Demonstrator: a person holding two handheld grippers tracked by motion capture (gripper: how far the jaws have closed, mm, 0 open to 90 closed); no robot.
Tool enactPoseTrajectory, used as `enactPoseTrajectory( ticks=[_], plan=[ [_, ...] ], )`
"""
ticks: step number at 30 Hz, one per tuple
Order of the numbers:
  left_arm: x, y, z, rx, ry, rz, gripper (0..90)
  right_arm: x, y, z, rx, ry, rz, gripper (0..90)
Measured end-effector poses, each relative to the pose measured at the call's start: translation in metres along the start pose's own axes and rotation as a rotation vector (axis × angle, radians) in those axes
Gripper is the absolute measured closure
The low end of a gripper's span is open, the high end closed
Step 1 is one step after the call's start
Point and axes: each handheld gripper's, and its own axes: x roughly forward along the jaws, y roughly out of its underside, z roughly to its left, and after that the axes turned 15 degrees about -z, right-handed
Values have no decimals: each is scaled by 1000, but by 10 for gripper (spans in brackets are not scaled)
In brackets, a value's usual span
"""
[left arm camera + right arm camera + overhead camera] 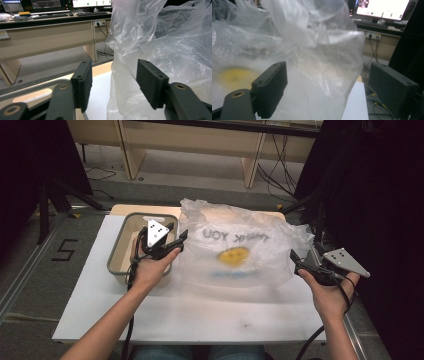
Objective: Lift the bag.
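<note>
A clear plastic bag printed "THANK YOU" lies crumpled on the white table top, with a yellow object showing blurred through it. My left gripper is at the bag's left edge. In the left gripper view its jaws stand open, and a fold of the bag hangs between them without being pinched. My right gripper is at the bag's right edge. Its jaws stand wide open around the bag's side, and the yellow object lies to the left.
A grey rectangular bin with a pale inside stands on the table's left part, under my left hand. Beyond the table are a wooden desk, floor cables and dark curtains on both sides. Tape on the floor at left forms a "5".
</note>
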Motion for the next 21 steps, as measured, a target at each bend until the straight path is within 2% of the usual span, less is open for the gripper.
enactPoseTrajectory(
  ticks=[7, 10, 16, 19, 21],
  plan=[
    [-11, -1, -6, -16, 54, 23, 363, -7, 13, 0, 31, -18, 36, 182],
    [-16, -1, -9, -9, 80, 31, 344, -10, 18, 0, 41, -27, 49, 183],
    [-25, 4, -11, 9, 93, 53, 335, -20, 27, -1, 67, -38, 74, 182],
    [-29, 9, -12, 2, 104, 65, 333, -24, 33, 1, 74, -57, 93, 182],
    [-32, 12, -13, 18, 113, 80, 328, -27, 37, 2, 77, -69, 107, 183]
  ],
)
